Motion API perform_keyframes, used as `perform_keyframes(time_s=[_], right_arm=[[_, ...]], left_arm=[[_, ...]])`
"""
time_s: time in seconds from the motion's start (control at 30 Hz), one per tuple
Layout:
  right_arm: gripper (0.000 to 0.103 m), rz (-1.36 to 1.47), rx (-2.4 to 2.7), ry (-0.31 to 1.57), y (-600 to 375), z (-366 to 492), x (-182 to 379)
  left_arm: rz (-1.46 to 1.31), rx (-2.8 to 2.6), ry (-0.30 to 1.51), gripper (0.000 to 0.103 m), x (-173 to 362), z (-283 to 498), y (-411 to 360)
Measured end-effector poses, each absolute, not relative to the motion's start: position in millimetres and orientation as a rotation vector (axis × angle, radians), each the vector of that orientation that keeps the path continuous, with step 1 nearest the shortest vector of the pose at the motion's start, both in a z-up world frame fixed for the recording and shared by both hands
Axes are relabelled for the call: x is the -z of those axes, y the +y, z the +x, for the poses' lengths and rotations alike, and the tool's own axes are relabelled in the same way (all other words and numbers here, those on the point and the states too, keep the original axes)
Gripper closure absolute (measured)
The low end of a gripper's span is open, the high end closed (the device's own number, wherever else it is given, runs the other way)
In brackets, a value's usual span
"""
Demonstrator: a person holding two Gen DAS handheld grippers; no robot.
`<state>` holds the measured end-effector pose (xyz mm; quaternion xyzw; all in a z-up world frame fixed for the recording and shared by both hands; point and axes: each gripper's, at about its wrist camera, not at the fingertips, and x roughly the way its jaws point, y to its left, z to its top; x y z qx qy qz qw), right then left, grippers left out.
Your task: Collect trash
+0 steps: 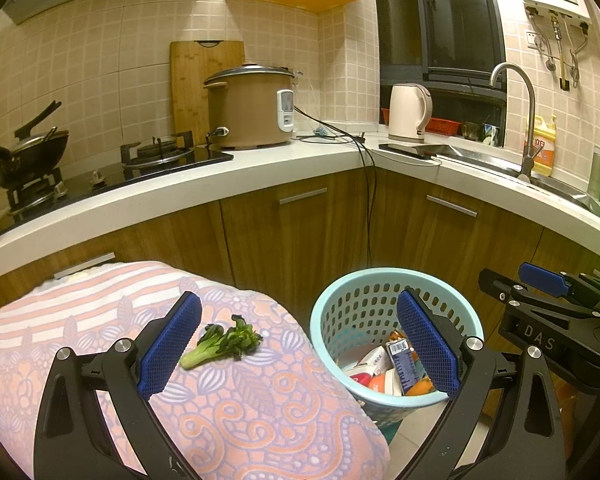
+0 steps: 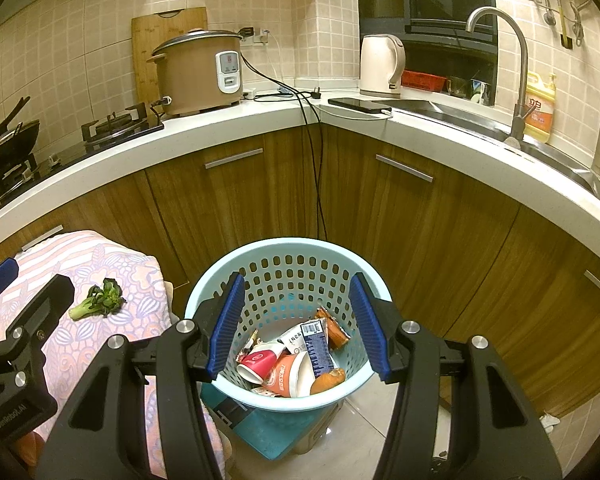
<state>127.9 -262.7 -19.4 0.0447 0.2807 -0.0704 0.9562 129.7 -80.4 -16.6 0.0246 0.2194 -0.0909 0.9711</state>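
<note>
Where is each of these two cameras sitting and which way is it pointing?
Left wrist: on the left gripper, looking forward and down over a patterned cloth with a leafy vegetable scrap; its own open fingers show, plus the right gripper at the right edge.
Right wrist: on the right gripper, looking down into the blue basket of trash; its open fingers frame it, the left gripper at the left.
Shared: basket, vegetable, cloth, rice cooker, kettle.

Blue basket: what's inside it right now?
The blue basket holds paper cups, a barcoded carton and snack wrappers; whatever lies beneath that pile is covered.
</note>
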Motion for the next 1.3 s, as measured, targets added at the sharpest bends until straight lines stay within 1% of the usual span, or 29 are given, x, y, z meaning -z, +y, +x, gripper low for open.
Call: perform_keyframes(time_s=[0.33,1.13,1.3], right_arm=[[0.052,0.103,0.140,0.580,-259.9,127.6,27.8],[0.052,0.103,0.133,0.590,-259.5,128.8,28.5],[0.052,0.104,0.133,0.590,-259.3,128.6,28.4]], left_arm=[[0.049,0.184,0.444,0.008,16.6,129.5,-79.4],[0.033,0.203,0.453,0.008,16.7,130.7,-75.4],[0.046,0.192,0.431,0.008,17.6,127.6,-72.1]])
